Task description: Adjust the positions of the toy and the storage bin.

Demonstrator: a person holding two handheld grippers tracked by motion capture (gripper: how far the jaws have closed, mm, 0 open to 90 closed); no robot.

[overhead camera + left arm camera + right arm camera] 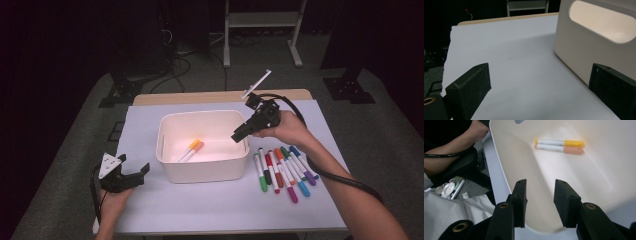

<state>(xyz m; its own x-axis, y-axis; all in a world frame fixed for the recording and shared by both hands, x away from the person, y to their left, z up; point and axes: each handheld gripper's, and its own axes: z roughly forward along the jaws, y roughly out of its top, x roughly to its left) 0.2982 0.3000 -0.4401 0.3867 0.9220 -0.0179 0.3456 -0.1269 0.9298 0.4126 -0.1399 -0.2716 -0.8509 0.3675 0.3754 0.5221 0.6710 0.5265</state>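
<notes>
Markers (283, 171) lie in a row on the white sheet (210, 205) at the near right of the table, just beside the white bin (202, 167), their caps green, red, orange, purple and blue, fanned side by side and touching one another. At the near left, the left gripper (134, 172) rests low over the sheet in the person's left hand (114, 199), its jaws spread wide with nothing between them; in the left gripper view they frame bare sheet and the bin's side wall with its handle cut-out (602, 21). Farther in, two more markers lie inside the bin on its floor, a yellow-capped marker (560, 143) and an orange-capped marker (560, 148), parallel and touching. Above the bin's right rim, the right gripper (238, 134) hangs in the person's right hand (285, 127), tilted down toward the bin's inside; its jaws stand partly apart and hold nothing, one to each side of the near wall in the right gripper view. Its cable (340, 177) trails back along the forearm. Beyond the sheet, the table's wooden edge (190, 97) shows.
</notes>
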